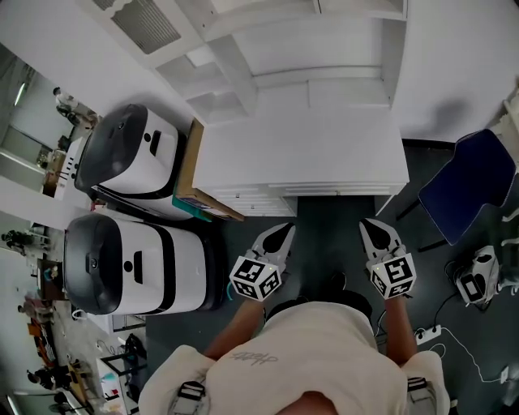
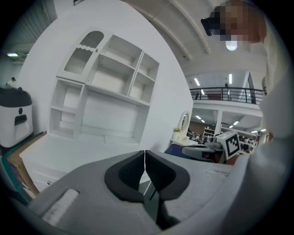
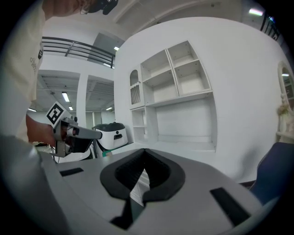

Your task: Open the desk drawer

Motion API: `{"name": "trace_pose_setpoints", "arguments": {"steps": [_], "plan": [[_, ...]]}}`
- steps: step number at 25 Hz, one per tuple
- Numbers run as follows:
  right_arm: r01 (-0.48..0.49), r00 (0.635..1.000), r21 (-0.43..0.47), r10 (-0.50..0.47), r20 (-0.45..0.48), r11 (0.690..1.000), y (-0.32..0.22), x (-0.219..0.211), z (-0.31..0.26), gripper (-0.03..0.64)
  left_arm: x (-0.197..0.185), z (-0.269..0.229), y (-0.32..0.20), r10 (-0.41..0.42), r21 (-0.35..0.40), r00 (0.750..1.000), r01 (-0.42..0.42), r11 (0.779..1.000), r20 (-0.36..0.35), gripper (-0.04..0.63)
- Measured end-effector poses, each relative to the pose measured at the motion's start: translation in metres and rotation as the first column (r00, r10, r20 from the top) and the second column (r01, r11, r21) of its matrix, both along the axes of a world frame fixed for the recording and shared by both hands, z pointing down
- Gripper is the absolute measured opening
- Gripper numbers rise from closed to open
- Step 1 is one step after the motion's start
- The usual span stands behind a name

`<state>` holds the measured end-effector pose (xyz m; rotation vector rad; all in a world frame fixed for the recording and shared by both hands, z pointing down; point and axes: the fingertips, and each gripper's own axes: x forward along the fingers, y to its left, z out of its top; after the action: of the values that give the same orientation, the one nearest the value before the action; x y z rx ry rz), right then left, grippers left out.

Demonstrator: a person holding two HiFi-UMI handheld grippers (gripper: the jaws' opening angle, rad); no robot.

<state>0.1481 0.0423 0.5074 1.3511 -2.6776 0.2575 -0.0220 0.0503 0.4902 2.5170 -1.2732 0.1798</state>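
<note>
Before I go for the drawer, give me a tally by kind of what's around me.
White desk: 1
White-and-black machines: 2
Blue chair: 1
Hand-held grippers: 2, left hand-held gripper and right hand-held gripper
Total: 6

Two big round machines, white with dark tops, stand at the left of the frame, one (image 1: 130, 150) above the other (image 1: 134, 263). A flat brown board (image 1: 188, 162) leans just beside the upper one, with something teal (image 1: 195, 209) under its lower end. At the right is a dark blue chair (image 1: 466, 182). Below it, on the dark floor (image 1: 332, 219), sits a small white machine (image 1: 477, 275). Near that lies a white plug strip (image 1: 427, 332) with a thin white cord (image 1: 466, 352). A slatted vent (image 1: 144, 23) shows at the upper left.
</note>
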Motion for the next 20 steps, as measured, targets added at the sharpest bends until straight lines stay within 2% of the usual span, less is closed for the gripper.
{"name": "trace_pose_setpoints", "arguments": {"steps": [2,10,14,20], "plan": [[0.013,1.000,-0.004,-0.013,-0.005,1.000,-0.011,0.004,0.003,0.003,0.005,0.003,-0.006,-0.012,-0.024,1.000,0.011,1.000,-0.017,0.017],[0.033,0.999,-0.049,-0.032,0.014,0.998,-0.034,0.002,0.015,0.003,0.001,0.009,-0.027,-0.037,-0.046,0.999,0.038,0.998,0.018,0.017],[-0.005,1.000,-0.059,0.006,0.009,0.998,-0.047,0.003,0.017,0.003,0.001,0.012,-0.044,-0.004,-0.049,1.000,0.005,0.999,0.010,0.017],[-0.085,0.996,-0.041,0.085,-0.002,0.996,-0.083,0.005,0.005,0.003,0.000,-0.002,-0.092,0.068,0.017,0.998,-0.068,0.998,0.017,0.017]]}}
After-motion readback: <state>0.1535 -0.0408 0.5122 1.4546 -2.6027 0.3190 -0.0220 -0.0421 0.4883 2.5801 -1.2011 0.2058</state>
